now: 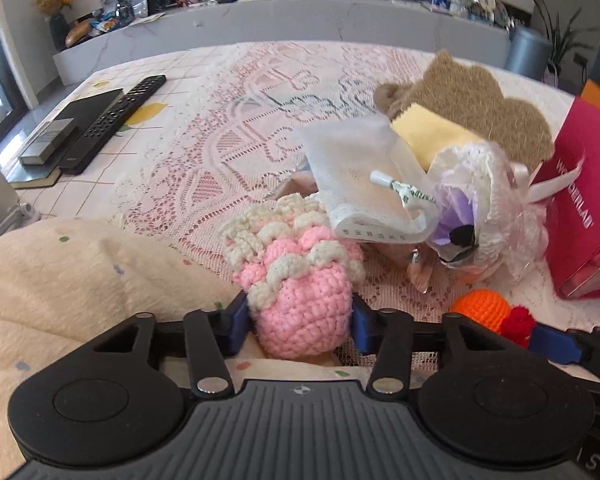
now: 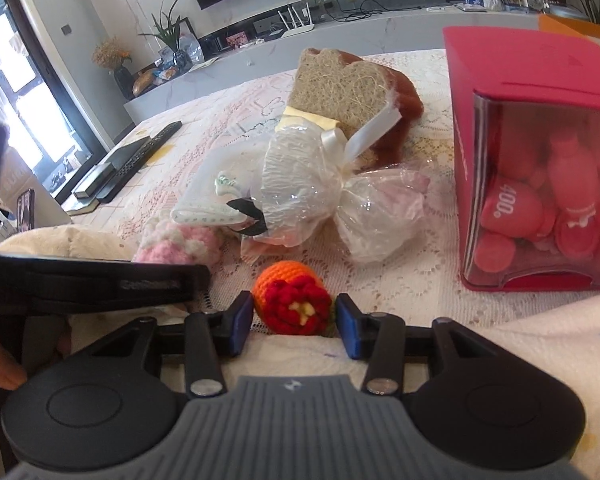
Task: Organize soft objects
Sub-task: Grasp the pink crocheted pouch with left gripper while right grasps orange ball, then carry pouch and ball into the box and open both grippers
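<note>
On the lace-covered table (image 1: 204, 152), near its front edge, both grippers point forward and steeply down over a cream fleece blanket (image 1: 60, 280). At the left gripper (image 1: 298, 322), the blue pads (image 1: 238, 320) sit against both sides of a pink and cream crocheted pouch (image 1: 296, 280), pinching its rounded lower end while its ruffled top leans away toward the pile behind. The right gripper (image 2: 294, 318) stands just beside it, its jaws about half spread around an orange crocheted ball with a red flower (image 2: 290, 298); the left pad touches the ball, while the right pad shows a thin gap, so whether the ball is truly pinched I cannot tell. In the right wrist view a fingertip (image 2: 4, 372) of the person shows at the lower left edge.

Behind the two toys lies a heap of soft things: a white mesh bag (image 1: 356, 176) with a printed strip, a clear cellophane bundle tied with a white ribbon (image 2: 324, 184), a folded yellow cloth (image 1: 428, 136) and a brown bear-shaped fibre mat (image 1: 480, 100).

To the right stands a red box with a clear front (image 2: 540, 160), upright on the lace; inside it are several rounded red pieces packed together, one printed with white figures. At the far left of the table lie a black remote (image 1: 116, 116) and a dark flat box (image 1: 52, 140).
</note>
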